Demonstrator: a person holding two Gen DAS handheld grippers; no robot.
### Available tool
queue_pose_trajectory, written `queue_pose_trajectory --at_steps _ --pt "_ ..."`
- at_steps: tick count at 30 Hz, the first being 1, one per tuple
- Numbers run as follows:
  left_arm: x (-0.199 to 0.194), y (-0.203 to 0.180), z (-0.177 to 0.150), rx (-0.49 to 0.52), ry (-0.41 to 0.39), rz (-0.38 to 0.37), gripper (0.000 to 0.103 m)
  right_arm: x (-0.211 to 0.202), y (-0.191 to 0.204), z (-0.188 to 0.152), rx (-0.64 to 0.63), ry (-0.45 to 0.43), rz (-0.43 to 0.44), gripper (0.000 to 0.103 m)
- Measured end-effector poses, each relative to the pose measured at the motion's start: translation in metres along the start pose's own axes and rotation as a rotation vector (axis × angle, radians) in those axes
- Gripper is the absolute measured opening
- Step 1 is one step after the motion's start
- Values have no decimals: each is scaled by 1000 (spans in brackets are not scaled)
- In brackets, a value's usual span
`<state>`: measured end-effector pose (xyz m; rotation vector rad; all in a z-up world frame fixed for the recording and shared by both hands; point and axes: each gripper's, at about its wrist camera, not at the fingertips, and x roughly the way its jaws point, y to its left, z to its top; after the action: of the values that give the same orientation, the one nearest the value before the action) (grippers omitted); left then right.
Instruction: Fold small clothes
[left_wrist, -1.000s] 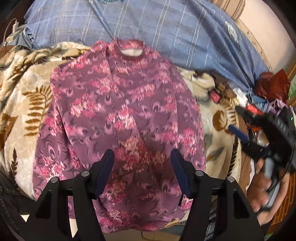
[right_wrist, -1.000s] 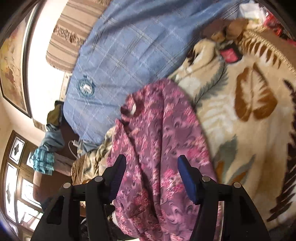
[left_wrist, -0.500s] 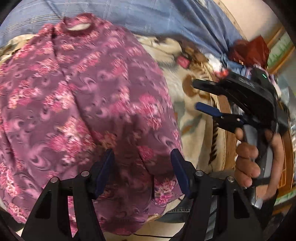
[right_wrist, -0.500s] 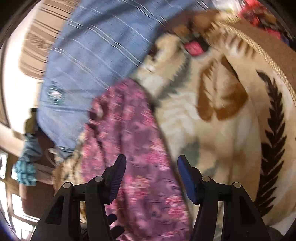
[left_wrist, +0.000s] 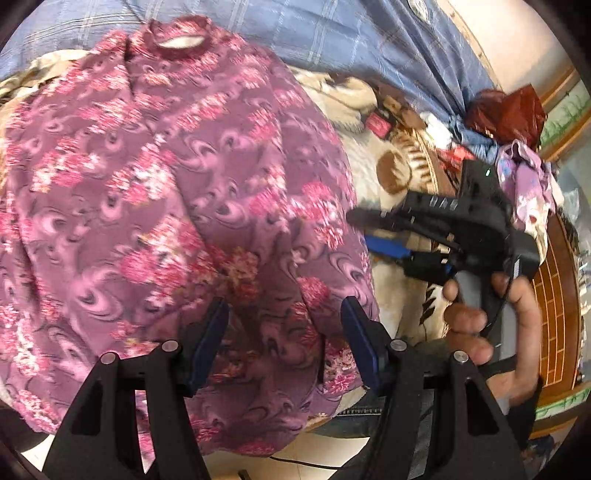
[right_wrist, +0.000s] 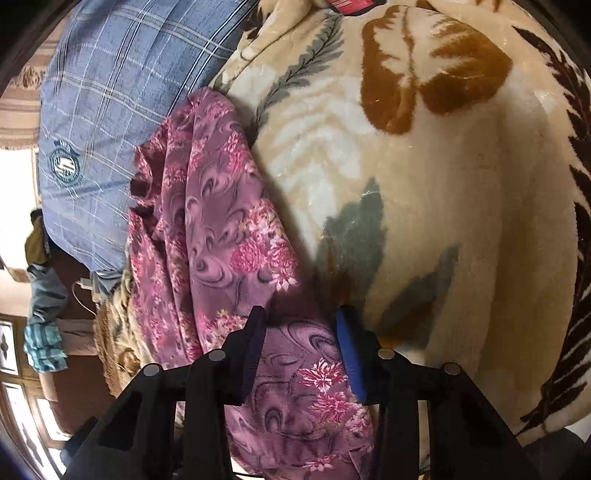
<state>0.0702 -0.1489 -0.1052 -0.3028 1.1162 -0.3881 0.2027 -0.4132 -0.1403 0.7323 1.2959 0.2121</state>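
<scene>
Garment (left_wrist: 177, 192) spread flat on blanket (right_wrist: 424, 184), unfolded. Right gripper (right_wrist: 301, 347) jaws just narrowing over hem edge, grip unconfirmed. Left gripper (left_wrist: 284, 343) wide, empty. All folds remain.

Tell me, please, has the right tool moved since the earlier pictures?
Yes. The right tool has come in toward the purple floral top's edge over the leaf blanket, its jaws just closing around the fabric.

No words can be read. The blue checked cloth (right_wrist: 110, 92) has a round badge (right_wrist: 64, 166), far left, but its letters are too small.
</scene>
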Motion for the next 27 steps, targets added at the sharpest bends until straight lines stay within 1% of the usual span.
queue_pose_trajectory --at_steps 1,2,4,5,7,10,12,14,16,17,20,21,22,24,27 --pt "-5 2 1 -8 -10 0 62 1 3 -1 -14 -7 -16 38" --pt "-9 5 2 -14 -19 -1 62 2 5 -3 -29 -14 -33 34" --pt "-16 6 2 -14 -26 2 62 1 9 -5 -50 -30 -91 2" --pt "-18 5 2 -11 -28 2 62 2 8 -6 -47 -34 -104 2" --pt "-23 4 -1 0 -35 2 62 -5 9 -8 -41 -50 -29 2" --pt "-29 4 -6 16 -42 9 62 -23 21 -10 -63 -88 81 2" --pt "-30 6 -5 10 -46 6 62 -32 29 -15 -73 -83 209 2" --pt "-31 10 -5 -3 -50 -2 62 -39 42 -21 -133 -75 313 2" --pt "-29 12 -4 -8 -47 -6 62 -38 52 -24 -161 -62 385 2" --pt "-26 12 -2 -7 -41 -20 62 -35 54 -25 -162 -47 430 2" --pt "-21 7 2 36 -24 -57 62 -25 52 -25 -151 -4 497 2" --pt "-20 3 4 65 -29 -59 62 -23 52 -24 -147 7 514 2" --pt "-21 2 5 77 -35 -59 62 -22 51 -23 -144 15 533 2" --pt "-21 -2 10 90 -33 -81 62 -17 53 -21 -133 24 565 2" --pt "-23 -9 19 99 -29 -138 62 -17 53 -21 -122 51 612 8"
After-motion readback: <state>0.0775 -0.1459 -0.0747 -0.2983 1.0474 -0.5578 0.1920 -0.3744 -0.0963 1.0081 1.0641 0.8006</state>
